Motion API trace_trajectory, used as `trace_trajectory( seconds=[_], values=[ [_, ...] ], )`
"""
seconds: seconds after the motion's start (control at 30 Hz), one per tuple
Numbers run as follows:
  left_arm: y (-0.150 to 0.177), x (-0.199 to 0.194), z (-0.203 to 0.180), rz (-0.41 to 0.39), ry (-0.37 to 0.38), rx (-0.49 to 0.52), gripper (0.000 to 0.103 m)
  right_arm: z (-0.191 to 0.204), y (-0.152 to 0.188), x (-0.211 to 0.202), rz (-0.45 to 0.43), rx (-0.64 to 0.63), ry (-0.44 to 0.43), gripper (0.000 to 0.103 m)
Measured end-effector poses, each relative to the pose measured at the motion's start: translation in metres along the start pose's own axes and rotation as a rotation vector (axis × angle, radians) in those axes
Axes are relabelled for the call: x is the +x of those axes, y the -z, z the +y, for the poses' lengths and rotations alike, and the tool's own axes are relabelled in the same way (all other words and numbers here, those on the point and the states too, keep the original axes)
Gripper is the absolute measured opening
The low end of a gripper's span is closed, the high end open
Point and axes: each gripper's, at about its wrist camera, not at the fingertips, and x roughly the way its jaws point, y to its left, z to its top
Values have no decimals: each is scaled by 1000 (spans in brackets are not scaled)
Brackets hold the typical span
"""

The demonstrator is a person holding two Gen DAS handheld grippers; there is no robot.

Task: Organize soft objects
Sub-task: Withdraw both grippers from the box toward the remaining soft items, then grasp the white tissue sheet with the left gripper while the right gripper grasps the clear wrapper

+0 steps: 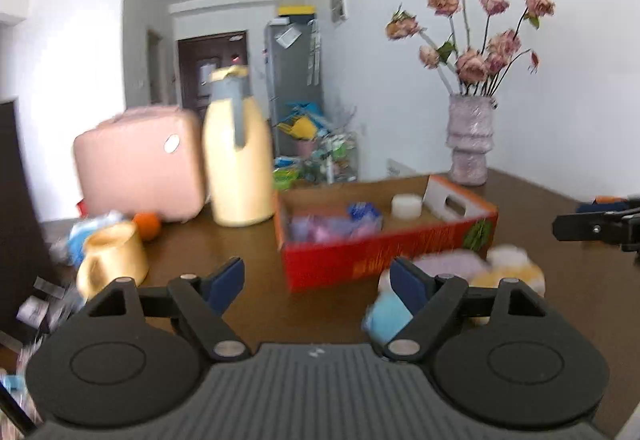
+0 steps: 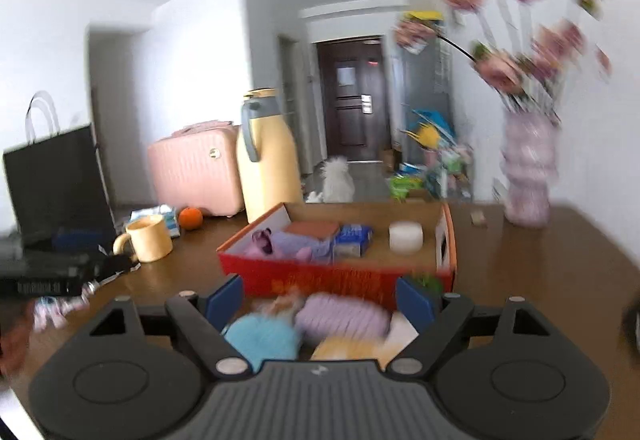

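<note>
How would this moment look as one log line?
left gripper: open, empty | right gripper: open, above soft toys | red box: partly filled

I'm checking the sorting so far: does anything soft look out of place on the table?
Yes. A blue plush, a lilac one and a yellow one lie on the table, in front of the red box, not in it. Other soft items are already inside.
</note>
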Motion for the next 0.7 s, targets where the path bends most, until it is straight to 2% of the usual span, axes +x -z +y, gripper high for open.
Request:
trace_trajectory(
  seconds=[0.13,0.23,0.37,0.5,0.7],
  values=[
    [22,-7,4,33,13,-5,82,5,46,-12,34,182,19,83],
    [29,-6,12,39,9,-16,82,12,57,-6,67,183,53,82],
    [35,10,19,65,29,-62,82,21,53,9,47,185,27,79],
    [41,31,21,102,23,-59,81,28,46,58,72,215,-9,67],
    [39,61,26,131,5,-57,81,30,35,153,139,289,-22,63]
  ],
)
